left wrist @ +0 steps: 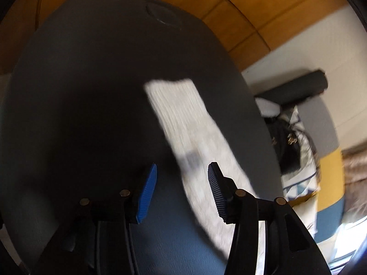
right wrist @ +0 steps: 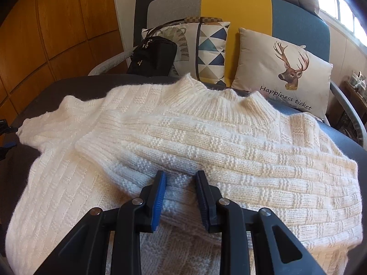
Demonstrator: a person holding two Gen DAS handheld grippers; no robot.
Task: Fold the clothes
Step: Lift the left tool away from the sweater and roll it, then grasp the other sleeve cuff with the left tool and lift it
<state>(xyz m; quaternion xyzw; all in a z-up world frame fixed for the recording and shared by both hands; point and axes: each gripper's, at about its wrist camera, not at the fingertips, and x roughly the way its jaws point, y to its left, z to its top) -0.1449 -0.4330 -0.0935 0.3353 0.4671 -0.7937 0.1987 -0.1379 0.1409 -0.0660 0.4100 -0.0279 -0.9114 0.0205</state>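
Right wrist view: right gripper (right wrist: 180,183) pinches a fold of the white sweater (right wrist: 229,142) spread on the dark table (right wrist: 68,82). Left gripper (left wrist: 182,181), half open and empty, hovers over its sleeve.

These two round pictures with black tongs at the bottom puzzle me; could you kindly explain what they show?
There is no robot here: a person holds a hand tool in each hand, and each tool carries a wide-angle camera looking forward along its two fingers. One picture comes from the left tool, the other from the right.

In the right view, a cream knitted sweater lies spread on a dark table, one sleeve folded across its body. The right gripper has a fold of that knit between its blue-padded fingers and seems to pinch it. Behind stands a sofa with a deer cushion and a black bag.

The left view is blurred. The left gripper is open and empty above the table, with a strip of the sweater ahead.
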